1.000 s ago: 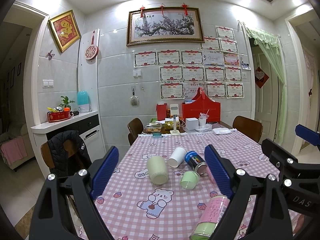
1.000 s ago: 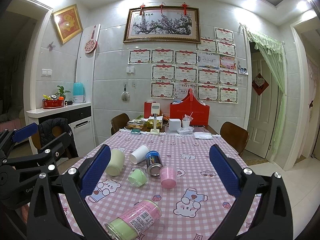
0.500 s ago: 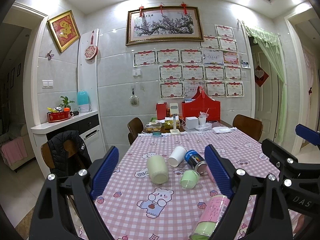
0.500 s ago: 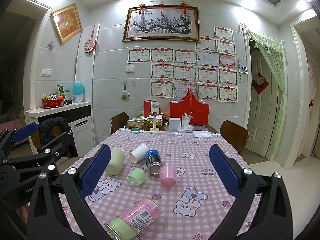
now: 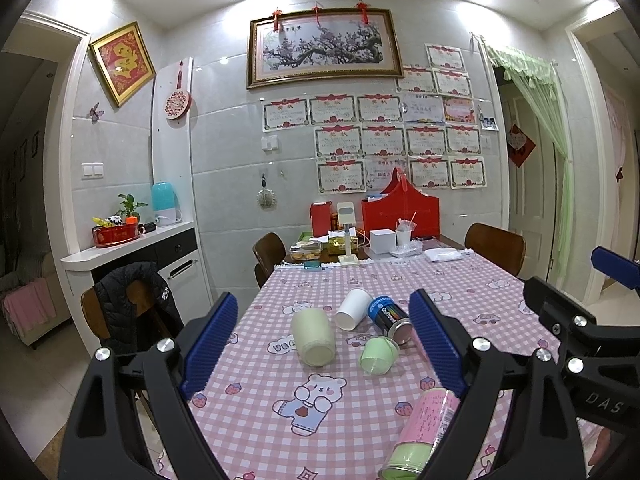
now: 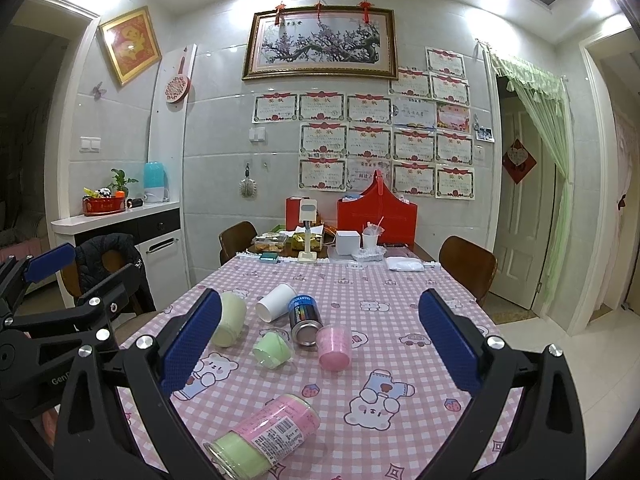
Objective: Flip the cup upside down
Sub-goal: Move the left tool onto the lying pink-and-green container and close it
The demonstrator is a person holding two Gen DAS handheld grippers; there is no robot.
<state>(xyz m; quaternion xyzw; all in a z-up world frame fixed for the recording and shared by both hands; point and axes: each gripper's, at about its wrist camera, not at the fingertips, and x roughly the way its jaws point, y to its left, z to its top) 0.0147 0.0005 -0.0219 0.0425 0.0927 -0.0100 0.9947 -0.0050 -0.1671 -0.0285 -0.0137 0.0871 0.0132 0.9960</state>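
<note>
Pink-checked cloth covers the surface (image 6: 400, 292). Your left gripper (image 5: 324, 344) and right gripper (image 6: 320, 344) both hold their fingers wide apart, gripping nothing. At centre frame the cups lie on their sides: cream cup (image 5: 313, 336), white paper cup (image 5: 352, 314), green cup (image 6: 272, 349), pink cup (image 6: 334, 348).
</note>
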